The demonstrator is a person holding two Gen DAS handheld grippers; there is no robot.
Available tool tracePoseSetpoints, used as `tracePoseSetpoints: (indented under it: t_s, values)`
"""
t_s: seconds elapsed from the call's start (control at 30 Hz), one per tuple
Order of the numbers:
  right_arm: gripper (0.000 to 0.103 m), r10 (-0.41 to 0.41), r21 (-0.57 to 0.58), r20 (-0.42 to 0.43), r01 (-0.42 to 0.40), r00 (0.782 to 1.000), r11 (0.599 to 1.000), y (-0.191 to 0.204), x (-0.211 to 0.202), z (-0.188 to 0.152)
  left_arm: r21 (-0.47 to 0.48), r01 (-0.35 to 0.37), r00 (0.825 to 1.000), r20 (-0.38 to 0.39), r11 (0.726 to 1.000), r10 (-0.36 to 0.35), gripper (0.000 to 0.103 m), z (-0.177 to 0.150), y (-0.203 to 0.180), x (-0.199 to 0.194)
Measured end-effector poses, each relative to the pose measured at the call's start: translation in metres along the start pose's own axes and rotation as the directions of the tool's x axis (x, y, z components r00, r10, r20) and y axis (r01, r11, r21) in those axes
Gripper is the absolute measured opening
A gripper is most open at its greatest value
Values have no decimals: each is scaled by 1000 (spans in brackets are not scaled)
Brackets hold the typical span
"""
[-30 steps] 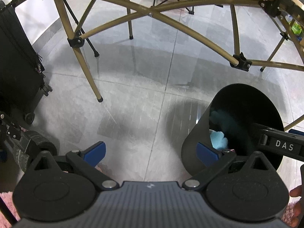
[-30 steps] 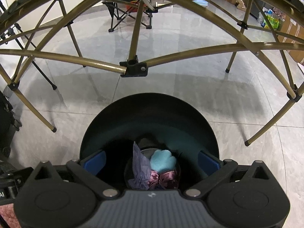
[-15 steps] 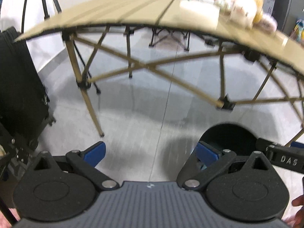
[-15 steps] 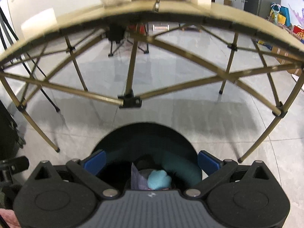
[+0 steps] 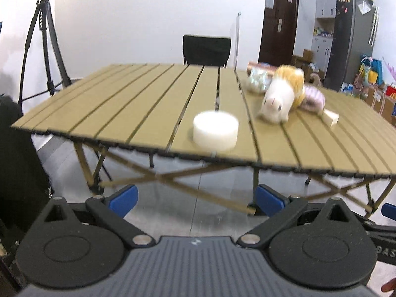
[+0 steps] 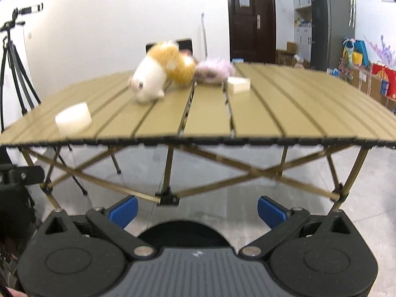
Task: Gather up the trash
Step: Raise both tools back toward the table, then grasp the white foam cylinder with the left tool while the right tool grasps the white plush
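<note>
In your left view, your left gripper (image 5: pixel 195 198) is wide open and holds nothing. A white round block (image 5: pixel 215 131) sits near the front edge of the slatted table (image 5: pixel 118 113), with a plush toy (image 5: pixel 279 99) behind it.

In your right view, your right gripper (image 6: pixel 196 209) is wide open and empty too. The black bin (image 6: pixel 183 234) is right below it.

Each hand-held gripper (image 5: pixel 195 201) (image 6: pixel 196 210) black with blue finger pads (image 5: pixel 123 200), round pivot discs, silver screws, ribbed grey body
</note>
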State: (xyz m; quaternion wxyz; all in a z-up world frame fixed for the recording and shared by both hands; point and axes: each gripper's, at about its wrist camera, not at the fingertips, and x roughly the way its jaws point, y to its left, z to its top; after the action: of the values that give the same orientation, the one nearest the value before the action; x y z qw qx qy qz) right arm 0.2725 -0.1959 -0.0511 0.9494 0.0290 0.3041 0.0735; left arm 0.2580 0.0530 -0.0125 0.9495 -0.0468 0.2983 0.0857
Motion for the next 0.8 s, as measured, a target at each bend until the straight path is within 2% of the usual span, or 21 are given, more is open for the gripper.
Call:
tracePoseSetpoints:
  t_s: [0.2,0.37,0.47,0.67,0.8]
  values:
    - [103,-14,9,117,13,993,1000,-11,-10,24,-3,23,999,33,1000,-22,103,23,-9,18]
    - [103,-20,23,187,16,982,1000,-15,-2,47,11,28,999,37,1000,-29,103,39,-13,39]
    - [103,-20,23,210,15,977,1000,-14,9,57,42,12,999,35,999,-13,103,45,-18,55]
    - [103,-4,13,224,1,975,1000,-11,31,64,94,58,998,5,994,-59,103,46,-27,77]
    - [103,1,1,235,-1,972,1000,-10,44,70,78,60,998,-12,995,-59,100,48,-27,89]
